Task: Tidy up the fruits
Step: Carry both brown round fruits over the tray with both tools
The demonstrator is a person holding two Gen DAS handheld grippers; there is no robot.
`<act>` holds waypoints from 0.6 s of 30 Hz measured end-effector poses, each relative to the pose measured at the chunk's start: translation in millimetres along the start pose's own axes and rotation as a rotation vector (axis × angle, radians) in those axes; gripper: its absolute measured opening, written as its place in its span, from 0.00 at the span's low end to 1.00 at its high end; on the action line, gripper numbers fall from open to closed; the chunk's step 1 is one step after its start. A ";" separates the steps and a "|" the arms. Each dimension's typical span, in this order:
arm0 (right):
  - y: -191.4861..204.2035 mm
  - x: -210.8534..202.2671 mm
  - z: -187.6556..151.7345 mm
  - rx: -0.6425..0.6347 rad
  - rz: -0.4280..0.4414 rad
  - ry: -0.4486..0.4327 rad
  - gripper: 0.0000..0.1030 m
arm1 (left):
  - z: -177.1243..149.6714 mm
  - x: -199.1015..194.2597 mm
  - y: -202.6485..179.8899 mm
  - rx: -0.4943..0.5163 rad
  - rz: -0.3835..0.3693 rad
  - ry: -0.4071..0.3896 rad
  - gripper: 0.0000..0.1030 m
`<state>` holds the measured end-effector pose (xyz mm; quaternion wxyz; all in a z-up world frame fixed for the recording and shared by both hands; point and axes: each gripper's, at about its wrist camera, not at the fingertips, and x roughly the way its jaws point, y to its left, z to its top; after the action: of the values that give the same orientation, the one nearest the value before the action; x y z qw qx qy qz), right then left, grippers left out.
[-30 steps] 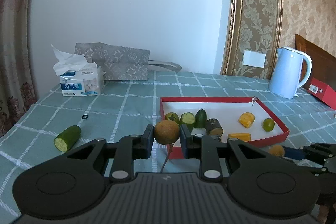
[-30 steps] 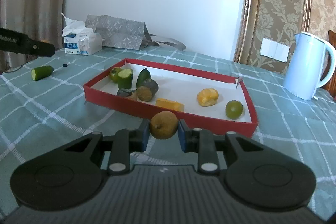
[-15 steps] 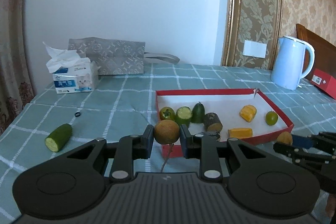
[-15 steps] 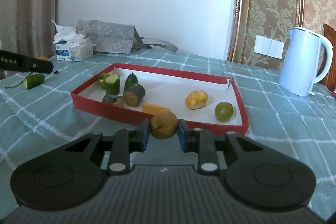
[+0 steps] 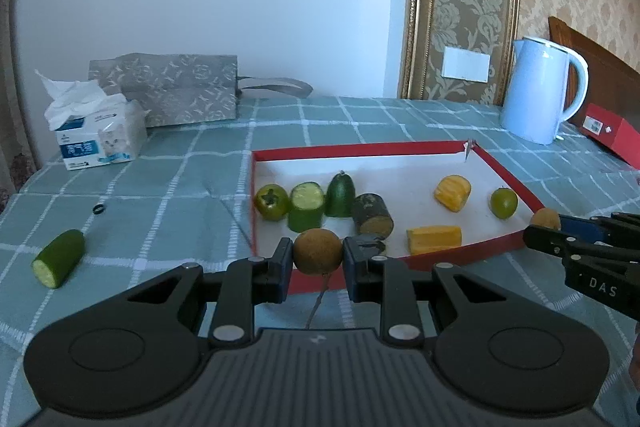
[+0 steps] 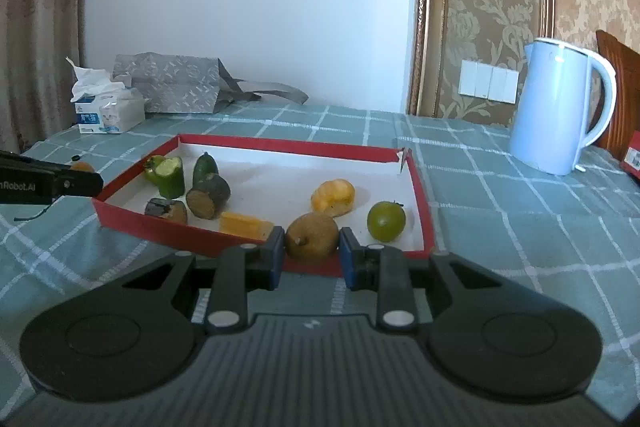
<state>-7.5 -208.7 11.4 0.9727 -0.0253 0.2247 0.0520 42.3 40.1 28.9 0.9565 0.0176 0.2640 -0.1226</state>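
- While each pair of tongs grips one round brown fruit, the left tongs [image 5: 317, 259] hold theirs [image 5: 317, 251] above the near left corner of the red tray [image 5: 360, 150].
- Clamped likewise, the right tongs [image 6: 312, 247] carry a second brown fruit [image 6: 312, 235] over the tray's near rim.
- Two brown fruits in all, one per tongs.
- Seven pieces show inside the tray: a green tomato-like fruit [image 5: 272, 202], an upright cucumber chunk [image 5: 306, 206], a dark green pointed piece [image 5: 341, 195], a dark stub [image 5: 373, 215], two yellow pieces [image 5: 453, 193] [image 5: 434, 239] and a lime [image 5: 504, 203]; an eighth, small dark bit [image 6: 166, 211] lies by the near wall.
- One cucumber half [image 5: 59, 258] lies on the tabletop [image 5: 180, 187], well left of the tray.
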 end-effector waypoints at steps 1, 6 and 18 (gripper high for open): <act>-1.1 1.7 -0.5 0.001 0.000 0.004 0.26 | 0.7 2.1 -2.3 0.006 -0.001 0.001 0.25; -7.7 8.2 -2.0 0.016 0.003 0.008 0.26 | 4.5 11.0 -10.7 0.025 0.003 0.004 0.25; -13.8 16.1 -3.9 0.035 0.001 0.021 0.26 | 15.6 27.8 -28.4 0.052 -0.010 0.014 0.25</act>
<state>6.7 -221.3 1.1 0.9705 -0.0089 0.2360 0.0480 66.3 4.8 29.0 0.9533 0.0418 0.2673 -0.1340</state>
